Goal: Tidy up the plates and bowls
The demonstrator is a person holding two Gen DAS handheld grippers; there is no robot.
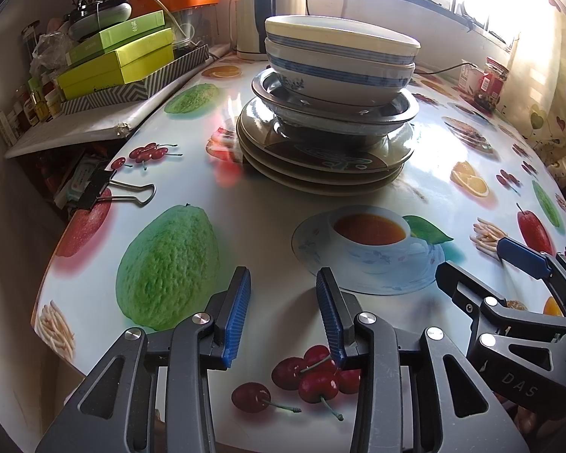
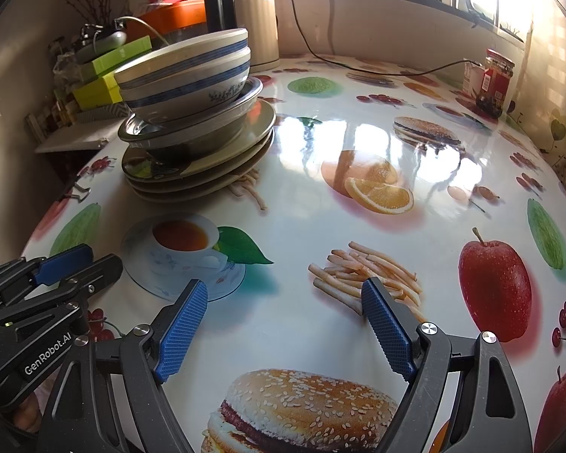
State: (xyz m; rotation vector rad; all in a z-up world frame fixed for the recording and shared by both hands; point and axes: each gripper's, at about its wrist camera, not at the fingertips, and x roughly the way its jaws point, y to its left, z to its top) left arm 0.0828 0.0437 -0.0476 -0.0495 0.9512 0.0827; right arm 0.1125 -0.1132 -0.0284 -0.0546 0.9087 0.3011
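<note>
One stack of dishes stands on the fruit-print tablecloth (image 1: 268, 226). Two blue-striped white bowls (image 1: 339, 56) sit nested on top, a metal bowl (image 1: 336, 113) is under them, and brown-rimmed plates (image 1: 320, 166) lie at the bottom. In the right wrist view the striped bowls (image 2: 188, 75) and the plates (image 2: 200, 173) are at the upper left. My left gripper (image 1: 283, 283) hovers in front of the stack, narrowly open, with nothing between its blue pads. To its right my right gripper (image 2: 283, 290) is wide open and empty over the printed fries.
A black binder clip (image 1: 113, 188) grips the cloth at the left table edge. Green boxes (image 1: 120, 60) and clutter fill a shelf beyond it. A cream flask (image 2: 253, 22) and a kettle stand at the back, a red-labelled jar (image 2: 496, 79) at the far right, and a cable runs between them.
</note>
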